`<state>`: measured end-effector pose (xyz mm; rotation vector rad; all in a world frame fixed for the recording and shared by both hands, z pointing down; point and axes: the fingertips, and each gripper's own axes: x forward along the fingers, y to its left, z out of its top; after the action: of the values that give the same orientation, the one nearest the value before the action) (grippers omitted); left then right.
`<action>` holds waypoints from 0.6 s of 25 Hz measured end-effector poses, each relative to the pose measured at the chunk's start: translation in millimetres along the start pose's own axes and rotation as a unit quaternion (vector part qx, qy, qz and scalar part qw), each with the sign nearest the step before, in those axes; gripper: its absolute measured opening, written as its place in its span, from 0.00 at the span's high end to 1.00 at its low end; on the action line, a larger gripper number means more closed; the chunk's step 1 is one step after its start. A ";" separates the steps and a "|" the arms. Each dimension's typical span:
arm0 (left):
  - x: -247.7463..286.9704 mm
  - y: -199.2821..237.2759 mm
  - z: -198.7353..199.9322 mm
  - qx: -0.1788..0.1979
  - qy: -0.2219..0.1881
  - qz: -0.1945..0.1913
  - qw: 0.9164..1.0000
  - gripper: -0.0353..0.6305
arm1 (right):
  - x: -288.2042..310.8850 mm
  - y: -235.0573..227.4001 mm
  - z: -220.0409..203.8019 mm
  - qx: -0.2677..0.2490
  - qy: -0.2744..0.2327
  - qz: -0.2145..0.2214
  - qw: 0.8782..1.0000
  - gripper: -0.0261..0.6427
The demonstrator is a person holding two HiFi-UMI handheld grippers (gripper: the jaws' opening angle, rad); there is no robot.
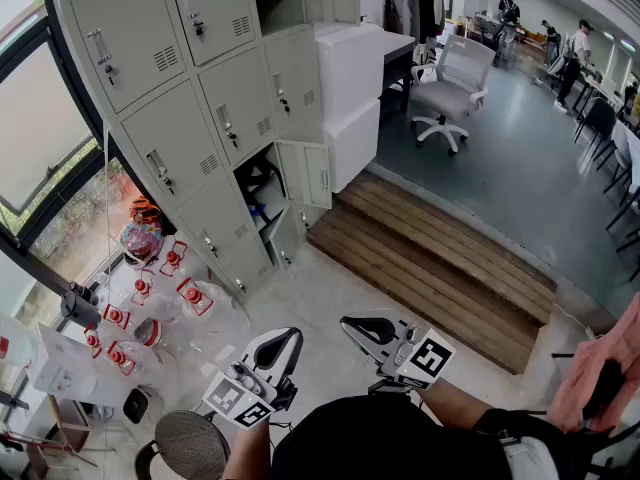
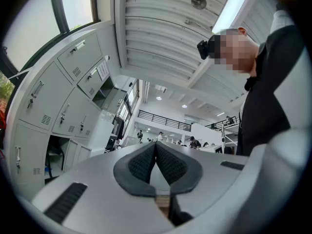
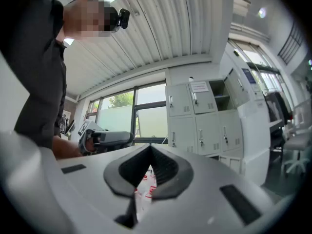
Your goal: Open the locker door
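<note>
From where I stand, nothing of the job has begun. Closest in, the left hand-held gripper and the right hand-held gripper are held near the person's body. Both are clenched on nothing, pads pressed together, and well apart from any handle. Beyond them, toward the floor's left edge, sits a cluster of red-capped bottles. Past those, the locker bank stands by the window. Most of its doors are shut, such as the closed door in its middle, while a low door at the bank's right end hangs ajar. I cannot tell which door is meant. My guess is that the approach, the grasp of a handle and the pull all remain. Farther right lie a wooden step and an office chair.
</note>
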<state>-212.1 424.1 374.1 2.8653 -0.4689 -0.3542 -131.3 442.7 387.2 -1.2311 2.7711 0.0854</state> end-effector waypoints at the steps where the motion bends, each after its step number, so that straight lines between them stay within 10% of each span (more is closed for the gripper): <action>1: 0.9 0.3 0.0 -0.001 0.000 0.000 1.000 0.92 | -1.5 -4.8 1.6 -0.002 -0.004 -0.012 1.000 0.94; 15: 33.7 -9.6 -17.0 0.008 0.023 0.004 1.000 0.92 | -30.6 -42.0 -5.3 0.020 -0.021 -0.030 0.999 0.94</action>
<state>-173.8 424.6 381.1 2.8791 -0.4781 -0.2835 -80.1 436.6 395.8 -1.2866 2.6845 0.0508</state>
